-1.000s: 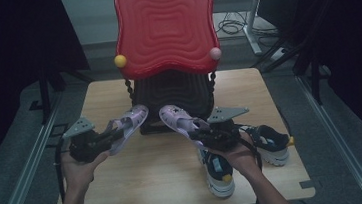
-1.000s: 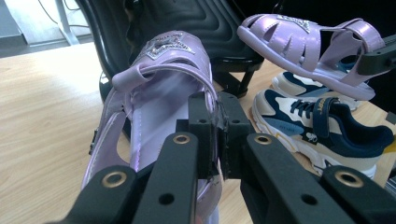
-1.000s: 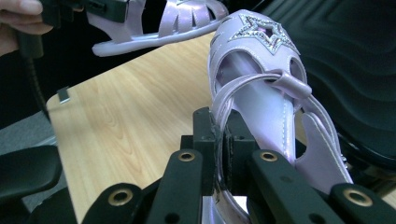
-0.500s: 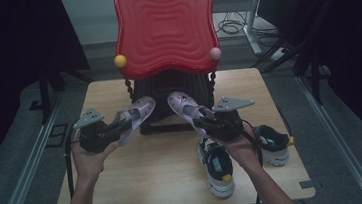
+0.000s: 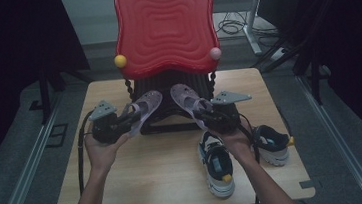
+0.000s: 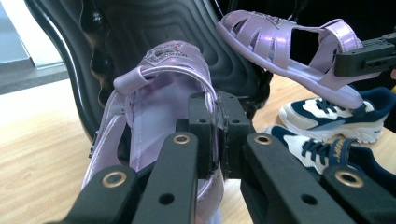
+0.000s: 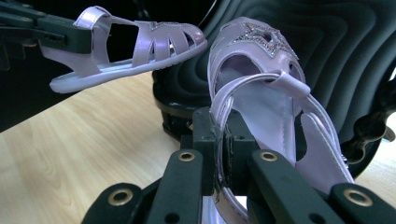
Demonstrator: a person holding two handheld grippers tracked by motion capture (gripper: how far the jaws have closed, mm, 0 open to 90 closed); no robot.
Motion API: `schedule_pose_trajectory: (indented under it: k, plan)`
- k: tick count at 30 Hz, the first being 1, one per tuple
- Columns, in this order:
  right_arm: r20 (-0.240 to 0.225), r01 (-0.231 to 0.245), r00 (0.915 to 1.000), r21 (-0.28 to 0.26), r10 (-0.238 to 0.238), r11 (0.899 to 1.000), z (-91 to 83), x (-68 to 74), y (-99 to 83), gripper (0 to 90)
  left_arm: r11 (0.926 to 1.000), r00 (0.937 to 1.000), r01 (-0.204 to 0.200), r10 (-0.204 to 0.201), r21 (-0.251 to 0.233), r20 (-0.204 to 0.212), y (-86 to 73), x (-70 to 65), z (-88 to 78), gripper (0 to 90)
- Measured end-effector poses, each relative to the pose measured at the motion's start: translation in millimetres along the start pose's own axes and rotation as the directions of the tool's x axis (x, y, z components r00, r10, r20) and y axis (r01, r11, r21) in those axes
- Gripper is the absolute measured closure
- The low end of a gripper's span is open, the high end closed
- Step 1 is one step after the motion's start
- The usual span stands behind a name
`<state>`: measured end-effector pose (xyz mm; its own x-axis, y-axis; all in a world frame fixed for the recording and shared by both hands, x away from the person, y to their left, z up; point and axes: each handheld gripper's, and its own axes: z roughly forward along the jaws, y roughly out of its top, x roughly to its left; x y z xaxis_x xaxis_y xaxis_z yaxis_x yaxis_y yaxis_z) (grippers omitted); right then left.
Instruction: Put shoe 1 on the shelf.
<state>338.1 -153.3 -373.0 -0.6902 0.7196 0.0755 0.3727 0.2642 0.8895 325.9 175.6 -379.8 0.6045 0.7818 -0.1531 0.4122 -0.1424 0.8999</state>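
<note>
Each gripper, left gripper (image 5: 121, 124) and right gripper (image 5: 209, 115), pinches one purple sandal (image 5: 144, 110) by its heel strap, toes aimed at the black box (image 5: 168, 90) to drop them in.

Black chair base (image 5: 170, 110) blocks straight ahead; sneakers (image 5: 217, 164) crowd right front; table (image 5: 141, 176) left front is open.

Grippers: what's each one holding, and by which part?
Left gripper clamps a lilac plastic sandal by its heel strap; right gripper clamps the matching lilac sandal likewise.
</note>
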Motion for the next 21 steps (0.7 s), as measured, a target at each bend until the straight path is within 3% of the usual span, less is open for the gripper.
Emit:
schedule_pose_trajectory:
  k: [9,21]
  plan:
    - [0.029,-0.025,0.9993,-0.001,0.025,1.0,10.7,-6.4,2.8,86.3,0.9999,0.9999,0.002,-0.003,-0.017,-0.015,6.5,1.5,18.4,86.2]
    - [0.069,-0.019,0.9974,-0.011,0.02,1.0,28.7,-7.8,6.2,86.3,0.9993,0.9995,-0.016,0.015,-0.034,-0.029,15.6,0.6,36.7,86.2]
